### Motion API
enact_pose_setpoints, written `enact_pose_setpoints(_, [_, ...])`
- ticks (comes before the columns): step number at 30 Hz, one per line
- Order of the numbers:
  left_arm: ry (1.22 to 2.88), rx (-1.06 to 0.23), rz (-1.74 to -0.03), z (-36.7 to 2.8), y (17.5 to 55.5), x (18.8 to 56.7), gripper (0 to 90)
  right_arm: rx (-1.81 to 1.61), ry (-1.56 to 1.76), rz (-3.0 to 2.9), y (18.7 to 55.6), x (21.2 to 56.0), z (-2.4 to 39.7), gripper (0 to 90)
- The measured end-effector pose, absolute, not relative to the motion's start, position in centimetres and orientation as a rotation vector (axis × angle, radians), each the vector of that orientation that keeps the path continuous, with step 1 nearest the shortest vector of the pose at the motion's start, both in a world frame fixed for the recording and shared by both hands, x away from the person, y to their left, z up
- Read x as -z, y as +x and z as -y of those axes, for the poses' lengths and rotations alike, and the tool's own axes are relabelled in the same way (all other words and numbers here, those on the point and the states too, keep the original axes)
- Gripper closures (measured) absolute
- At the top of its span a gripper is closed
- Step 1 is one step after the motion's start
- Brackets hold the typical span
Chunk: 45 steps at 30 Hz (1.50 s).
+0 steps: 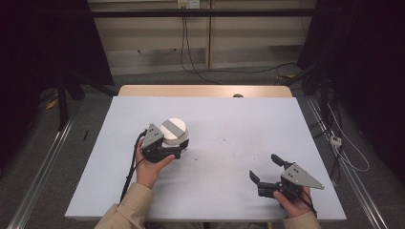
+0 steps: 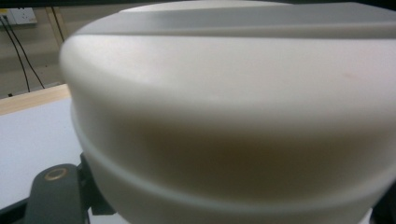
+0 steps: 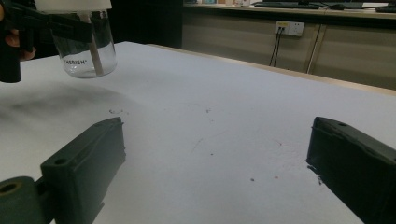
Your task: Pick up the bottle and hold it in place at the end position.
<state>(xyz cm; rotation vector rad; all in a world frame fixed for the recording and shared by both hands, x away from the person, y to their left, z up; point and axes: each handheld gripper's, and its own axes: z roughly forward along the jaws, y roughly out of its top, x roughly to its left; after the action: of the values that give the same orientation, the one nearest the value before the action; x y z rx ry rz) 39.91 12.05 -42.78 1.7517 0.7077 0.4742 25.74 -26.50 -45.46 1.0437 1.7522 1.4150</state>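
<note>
A clear glass jar (image 3: 86,51) with a wide white lid (image 1: 173,130) is at the table's left middle. Something like a stick stands inside it. My left gripper (image 1: 177,149) is shut on the jar just below the lid, and the lid (image 2: 233,116) looms right in front of the left gripper view, with one black finger (image 2: 56,196) at the lower left. I cannot tell whether the jar rests on the table or hangs just above it. Near the front right edge my right gripper (image 1: 264,167) stands open, its jaws (image 3: 215,154) wide apart over bare table with nothing between them.
A pale blue sheet (image 1: 229,119) covers the table, with faint dark smudges near its middle. A wooden strip (image 1: 205,90) runs along the far edge, with a small dark thing (image 1: 237,95) on it. Cables (image 1: 191,67) lie on the floor beyond.
</note>
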Motion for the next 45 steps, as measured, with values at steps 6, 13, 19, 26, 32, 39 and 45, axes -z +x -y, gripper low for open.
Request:
enact_pose_setpoints(6, [1.762, -0.477, -0.695, -11.3, 40.3, 42.7, 18.5, -1.414, 1.045, -1.752, 25.7, 45.5, 26.5, 3.8])
enact_pose_setpoints(13, [1.767, -0.467, -0.688, -10.6, 40.7, 42.8, 18.6, -1.418, 1.046, -1.754, 25.8, 45.5, 26.5, 3.9])
enact_pose_setpoints(19, [1.77, -0.466, -0.679, -9.9, 41.0, 42.9, 18.6, -1.419, 1.042, -1.749, 25.7, 45.4, 26.5, 4.2])
enact_pose_setpoints(26, [1.783, -0.463, -0.672, -9.1, 41.4, 43.0, 18.6, -1.421, 1.041, -1.751, 25.7, 45.4, 26.5, 4.2])
enact_pose_setpoints(32, [1.79, -0.455, -0.665, -8.2, 41.8, 43.3, 18.6, -1.424, 1.04, -1.752, 25.7, 45.4, 26.5, 4.2])
enact_pose_setpoints(39, [1.795, -0.452, -0.662, -7.6, 42.3, 43.5, 18.6, -1.425, 1.042, -1.752, 25.7, 45.5, 26.5, 4.3])
enact_pose_setpoints(45, [1.795, -0.459, -0.665, -7.4, 42.6, 43.8, 18.6, -1.426, 1.043, -1.754, 25.7, 45.5, 26.5, 4.3])
